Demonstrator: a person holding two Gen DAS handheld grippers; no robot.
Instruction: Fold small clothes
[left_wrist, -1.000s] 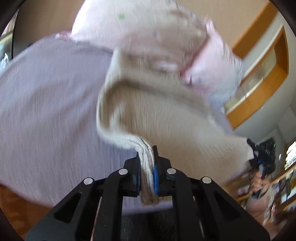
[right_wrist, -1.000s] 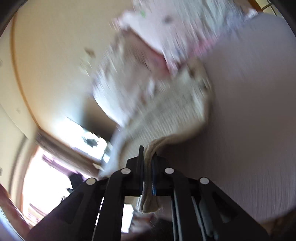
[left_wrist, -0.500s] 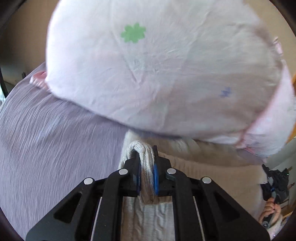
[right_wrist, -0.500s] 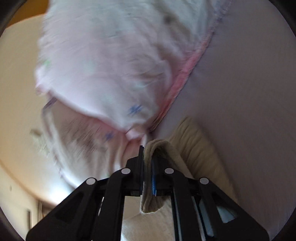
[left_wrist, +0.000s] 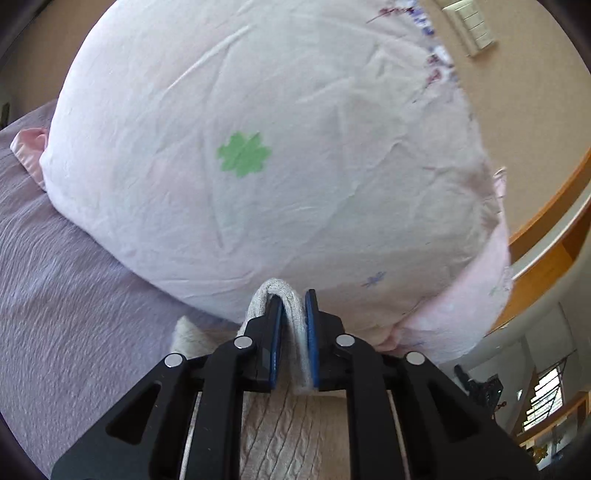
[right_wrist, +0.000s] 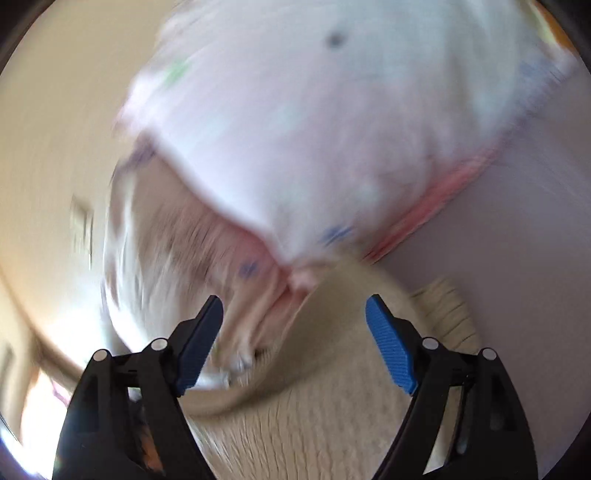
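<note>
A beige cable-knit garment (left_wrist: 288, 435) lies on the lilac bed sheet (left_wrist: 74, 314), its far edge against a pink pillow. My left gripper (left_wrist: 291, 314) is shut on a fold of the garment's edge, which loops over the left finger right in front of the pillow. My right gripper (right_wrist: 293, 314) is open and empty, its blue pads (right_wrist: 389, 350) wide apart just above the same beige garment (right_wrist: 314, 424). The right wrist view is blurred by motion.
A big pale pink pillow (left_wrist: 277, 147) with a green clover print fills the space ahead; it also shows in the right wrist view (right_wrist: 314, 129). A beige wall with a light switch (left_wrist: 472, 29) and wooden trim (left_wrist: 546, 206) stand behind. The lilac sheet (right_wrist: 517, 221) extends to the right.
Both grippers carried the garment's edge forward to the pillow. My right gripper has opened and let go of the garment. My left gripper still holds its fold.
</note>
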